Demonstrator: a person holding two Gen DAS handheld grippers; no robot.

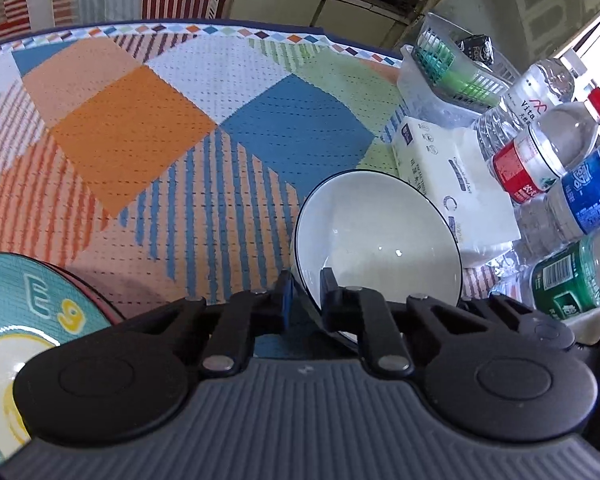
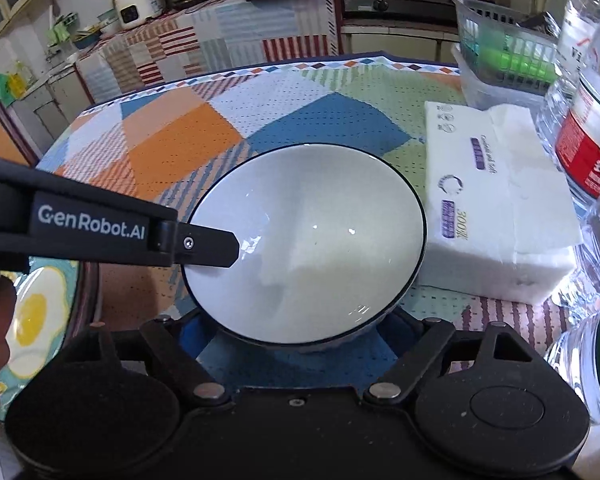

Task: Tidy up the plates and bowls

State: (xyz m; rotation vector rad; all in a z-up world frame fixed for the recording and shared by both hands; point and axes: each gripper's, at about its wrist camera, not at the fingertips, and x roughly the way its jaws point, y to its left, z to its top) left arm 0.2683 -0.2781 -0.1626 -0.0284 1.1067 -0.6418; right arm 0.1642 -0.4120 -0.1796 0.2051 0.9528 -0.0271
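Clearly the left gripper is clamped on the near rim of the white ceramic bowl with a thin dark rim, one finger inside the bowl and one outside it. From the right wrist view that bowl sits tilted over the patchwork checked tablecloth, just beside a white pack of tissues. The right gripper stands wide open, its fingers spread either side beneath the bowl's near edge. A teal plate printed with a fried egg lies to the left, and plastic water bottles crowd the right.
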